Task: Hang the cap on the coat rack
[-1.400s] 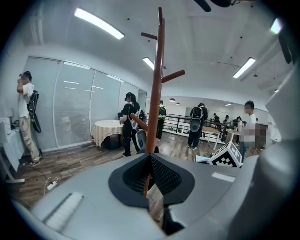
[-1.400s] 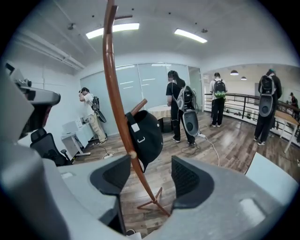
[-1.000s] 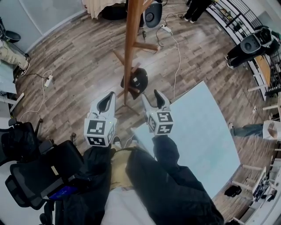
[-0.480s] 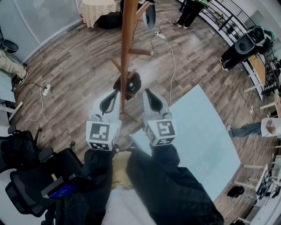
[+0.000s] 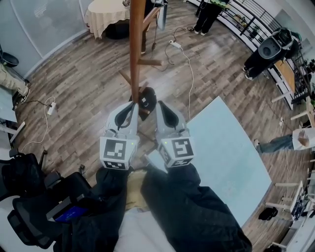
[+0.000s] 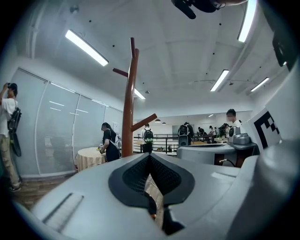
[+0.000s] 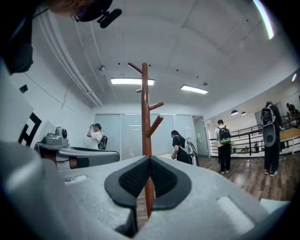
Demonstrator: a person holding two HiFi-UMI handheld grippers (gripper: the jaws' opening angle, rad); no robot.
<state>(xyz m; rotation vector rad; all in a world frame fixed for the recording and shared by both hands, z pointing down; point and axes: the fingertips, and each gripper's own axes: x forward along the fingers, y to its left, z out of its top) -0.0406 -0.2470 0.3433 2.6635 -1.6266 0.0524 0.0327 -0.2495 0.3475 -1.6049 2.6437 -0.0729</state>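
As cap [image 5: 147, 100] hangs, left claw [image 5: 132, 109], right claw [image 5: 161, 108] — flanking.

- A pale blue tabletop [image 5: 231, 157] lies at the right.
- Black office chairs [image 5: 24, 206] stand at lower left.
- A cream-clothed round table [image 5: 101, 15] stands beyond.
- A white power strip [image 5: 50, 108] lies on the wooden floor [image 5: 83, 74].

Floor is grey-brown wood planks [image 5: 74, 74], with a white power strip [image 5: 50, 107] lying loose on it. Furniture: pale blue table [image 5: 231, 157] at right, black office chairs [image 5: 22, 172] lower left, round table under a cream cloth [image 5: 101, 17] at the far side. Glass partition [image 6: 61, 136] along one wall; ceiling strip lights [image 6: 86, 47] on.
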